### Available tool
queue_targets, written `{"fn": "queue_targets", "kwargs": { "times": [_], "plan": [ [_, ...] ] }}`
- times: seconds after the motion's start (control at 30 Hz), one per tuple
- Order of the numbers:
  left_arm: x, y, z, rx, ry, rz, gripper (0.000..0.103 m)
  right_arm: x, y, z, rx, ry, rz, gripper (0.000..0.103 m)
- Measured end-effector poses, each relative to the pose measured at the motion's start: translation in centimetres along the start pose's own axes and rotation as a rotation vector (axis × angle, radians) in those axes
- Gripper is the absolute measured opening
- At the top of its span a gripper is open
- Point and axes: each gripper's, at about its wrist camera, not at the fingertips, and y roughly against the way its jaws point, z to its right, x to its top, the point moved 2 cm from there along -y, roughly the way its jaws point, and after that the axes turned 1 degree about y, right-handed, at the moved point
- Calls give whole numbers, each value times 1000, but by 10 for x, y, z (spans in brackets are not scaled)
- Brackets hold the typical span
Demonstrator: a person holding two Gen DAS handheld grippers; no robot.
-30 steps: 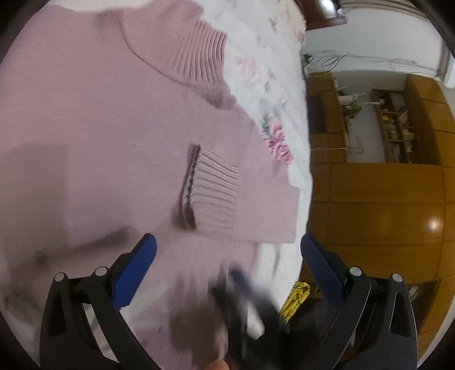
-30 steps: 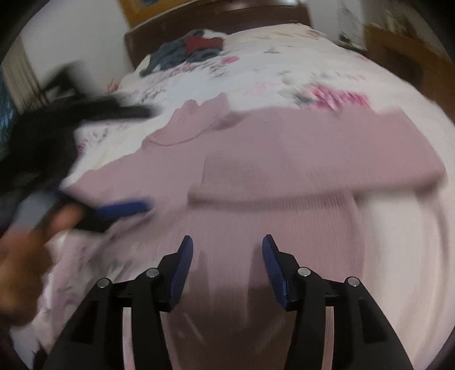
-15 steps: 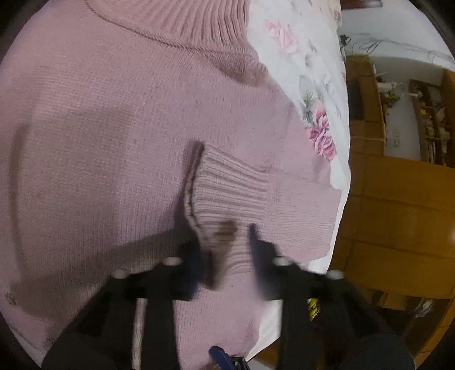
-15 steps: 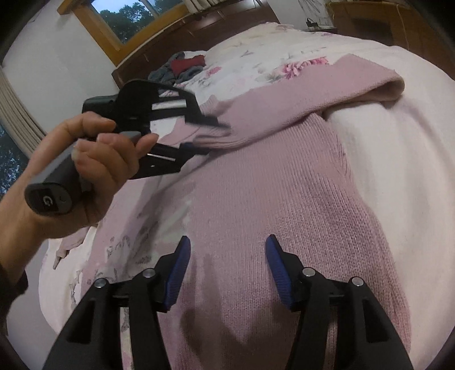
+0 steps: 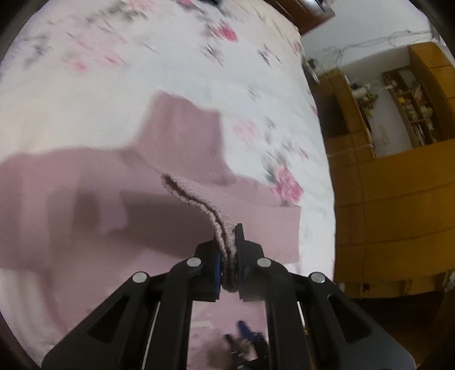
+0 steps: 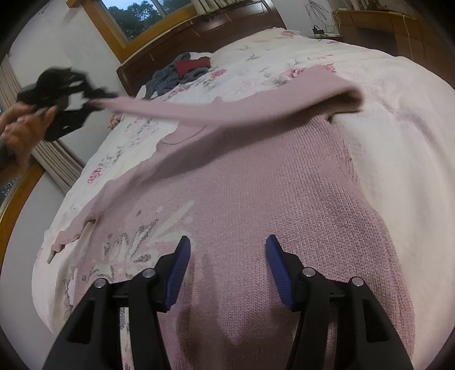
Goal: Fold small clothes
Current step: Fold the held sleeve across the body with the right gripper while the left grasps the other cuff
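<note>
Left gripper: fingers pinching the cuff, sleeve lifted off the sweater lying on the bed; view motion-blurred. Right gripper: fingers spread above the hem, which is cut off.

A floral bedspread, white with pink roses and grey leaves, covers the bed and fills most of both views. At about 11 o'clock in the right wrist view a heap of grey and red clothes lies on it, near the dark wooden headboard. Above the headboard, at 12 o'clock, a window in a yellow wooden frame shows trees and dusk sky. In the left wrist view, wooden cabinets stand at 3 o'clock beside the bed, with open shelves of small, cluttered items at 2 o'clock. Thin cables run along the white wall at 1 o'clock.
</note>
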Motion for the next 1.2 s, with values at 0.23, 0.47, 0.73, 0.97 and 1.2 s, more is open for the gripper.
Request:
{"fn": "queue_targets", "kwargs": {
  "times": [0.23, 0.47, 0.73, 0.97, 1.2],
  "plan": [
    [19, 39, -74, 111, 54, 24, 6, 1, -1, 1, -10, 4, -1, 56],
    [17, 26, -150, 165, 149, 10, 6, 3, -2, 0, -17, 8, 0, 56],
    [5, -17, -194, 352, 149, -63, 30, 2, -4, 1, -17, 1, -6, 56],
    [-2, 25, -147, 259, 47, 115, 65, 3, -5, 0, -10, -8, -4, 57],
    [-14, -24, -187, 272, 148, 0, 54, 1, -4, 1, -27, 17, -13, 56]
  ]
}}
